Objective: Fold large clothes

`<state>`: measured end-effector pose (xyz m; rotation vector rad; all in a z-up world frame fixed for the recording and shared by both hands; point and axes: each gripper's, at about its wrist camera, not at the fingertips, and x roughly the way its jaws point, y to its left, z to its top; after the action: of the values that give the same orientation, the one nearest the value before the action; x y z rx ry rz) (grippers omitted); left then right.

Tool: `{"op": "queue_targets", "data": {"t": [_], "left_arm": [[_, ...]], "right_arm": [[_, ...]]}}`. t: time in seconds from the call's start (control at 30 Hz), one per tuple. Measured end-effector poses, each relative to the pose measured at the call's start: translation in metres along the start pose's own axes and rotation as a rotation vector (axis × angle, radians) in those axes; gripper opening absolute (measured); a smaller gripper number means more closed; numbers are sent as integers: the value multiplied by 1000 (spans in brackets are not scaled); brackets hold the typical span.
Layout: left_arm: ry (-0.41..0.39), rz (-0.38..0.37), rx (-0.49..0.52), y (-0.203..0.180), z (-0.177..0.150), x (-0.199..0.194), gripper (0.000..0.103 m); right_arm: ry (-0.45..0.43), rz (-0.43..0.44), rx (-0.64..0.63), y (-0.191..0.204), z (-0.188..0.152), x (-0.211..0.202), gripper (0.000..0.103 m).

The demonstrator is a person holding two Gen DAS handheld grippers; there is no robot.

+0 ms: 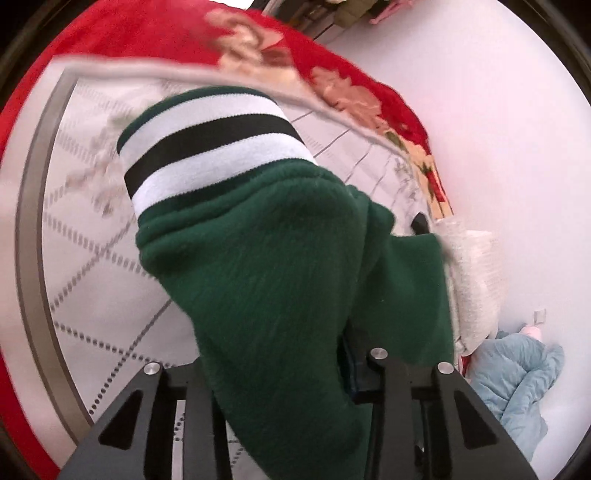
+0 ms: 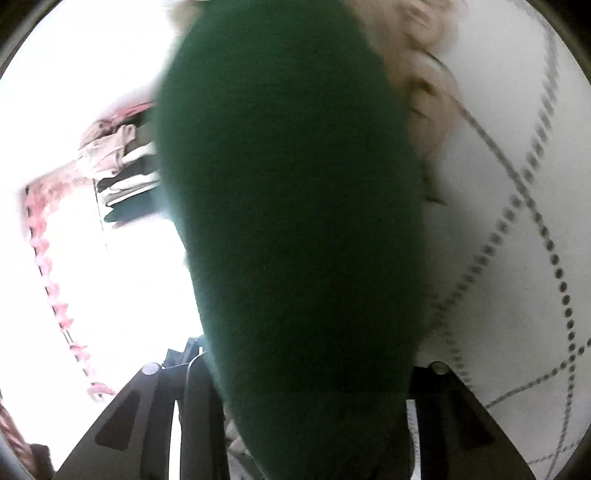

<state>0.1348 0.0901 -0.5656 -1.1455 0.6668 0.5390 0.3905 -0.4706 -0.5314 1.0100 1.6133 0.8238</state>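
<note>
1. The green garment (image 1: 280, 280) fills the space ahead of the left tongs (image 1: 291, 373).
2. Bare quilted white bed cover (image 1: 88, 258) lies open to its left.
3. A red floral blanket (image 1: 155, 33) borders the far edge.
4. Ahead of the right tongs (image 2: 295, 373) the same green cloth blocks nearly everything; the bed cover shows free at its right.
</note>
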Motion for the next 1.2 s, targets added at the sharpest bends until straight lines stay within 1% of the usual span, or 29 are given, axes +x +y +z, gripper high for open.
{"op": "queue_targets", "data": {"t": [0.07,0.1,0.17,0.27,0.33,0.37,0.43,0.47,0.53,0.57,0.63,0.67,0.8,0.87,0.9,0.97,1.0,1.07,1.13,1.17,1.2], "left_arm": [[-11,5,25,-20,10,-6,31],[-15,6,32,-29,14,-8,30],[-12,16,44,-50,25,-12,30],[-5,13,44,-79,37,-21,29],[-9,-1,47,-101,45,-29,29],[-10,-11,54,-114,50,-32,29],[-12,-34,60,-137,62,-33,29],[-9,-50,68,-151,69,-32,29],[-7,-81,79,-176,84,-31,29],[-8,-101,88,-191,92,-28,29],[-9,-140,94,-222,107,-19,29],[-8,-161,102,-241,115,-12,29],[-15,-256,92,-308,140,24,29],[-19,-315,92,-346,149,49,29],[-20,-340,95,-360,151,61,29],[-25,-394,102,-388,153,91,29],[-27,-421,99,-397,152,109,29],[-23,-448,99,-405,144,142,29],[-5,-456,90,-399,128,188,29],[10,-446,86,-392,120,209,30],[28,-435,84,-384,112,228,30]], "right_arm": [[-23,15,-30,23,-4,-7,31],[-30,18,-39,32,0,-5,31],[-34,23,-68,58,-2,-10,31],[-35,21,-111,85,2,-24,30],[-41,21,-135,120,17,-26,30],[-45,20,-142,131,19,-27,30],[-62,19,-168,160,38,-54,30],[-73,25,-183,183,47,-60,30],[-101,28,-202,200,61,-81,30],[-124,33,-220,223,73,-93,30],[-161,38,-243,254,91,-112,30],[-178,39,-249,268,98,-116,30],[-273,46,-303,328,146,-153,30],[-324,41,-345,358,178,-180,30],[-341,37,-361,368,189,-186,30],[-387,28,-410,390,224,-221,30],[-405,20,-433,398,242,-234,30],[-419,10,-473,401,279,-254,30],[-409,-8,-495,390,310,-265,30],[-398,-32,-506,384,330,-270,30],[-375,-50,-500,364,352,-271,30]]}}
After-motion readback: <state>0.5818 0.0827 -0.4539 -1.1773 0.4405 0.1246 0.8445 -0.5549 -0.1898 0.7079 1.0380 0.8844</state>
